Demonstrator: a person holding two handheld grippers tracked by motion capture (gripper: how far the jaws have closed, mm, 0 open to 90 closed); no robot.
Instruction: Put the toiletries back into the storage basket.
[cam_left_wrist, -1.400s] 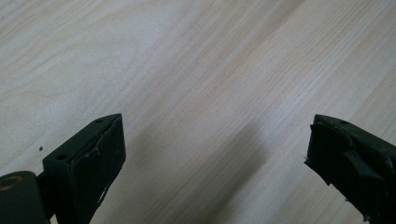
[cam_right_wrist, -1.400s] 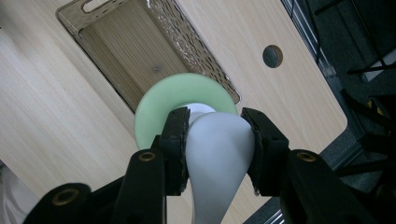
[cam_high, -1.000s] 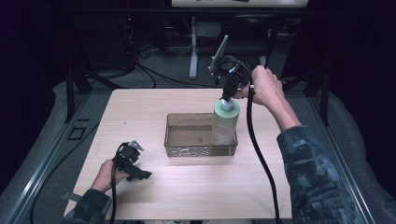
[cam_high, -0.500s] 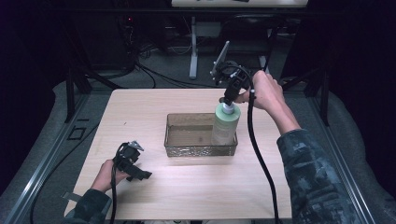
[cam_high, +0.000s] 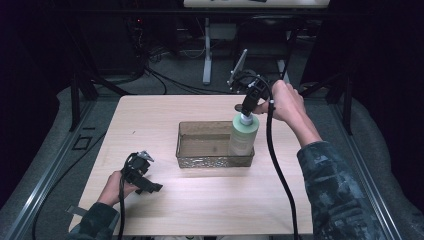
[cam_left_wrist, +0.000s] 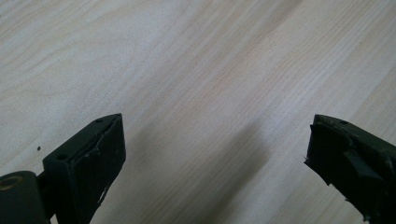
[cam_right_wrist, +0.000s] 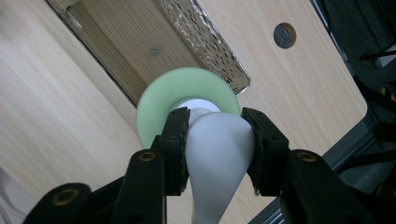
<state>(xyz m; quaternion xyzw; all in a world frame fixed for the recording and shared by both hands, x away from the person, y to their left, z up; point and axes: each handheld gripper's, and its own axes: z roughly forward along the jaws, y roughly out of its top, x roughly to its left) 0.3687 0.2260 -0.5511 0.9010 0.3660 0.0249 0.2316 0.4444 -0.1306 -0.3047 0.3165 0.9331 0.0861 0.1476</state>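
I count one green bottle (cam_high: 243, 137), one see-through tray (cam_high: 200, 159) and two hand-held grippers on my worktop (cam_high: 150, 115). My right hand-held gripper (cam_right_wrist: 215, 140) is squeezed tight on the bottle's white pump top (cam_right_wrist: 217, 154), one pad on each side of it. The bottle stands straight up, its long way going up and down, with the pump top pointing up. Its bottom is down inside the right end of the tray. My left hand-held gripper (cam_high: 142, 177) sits low by the near left side of the worktop, wide open, holding nothing.
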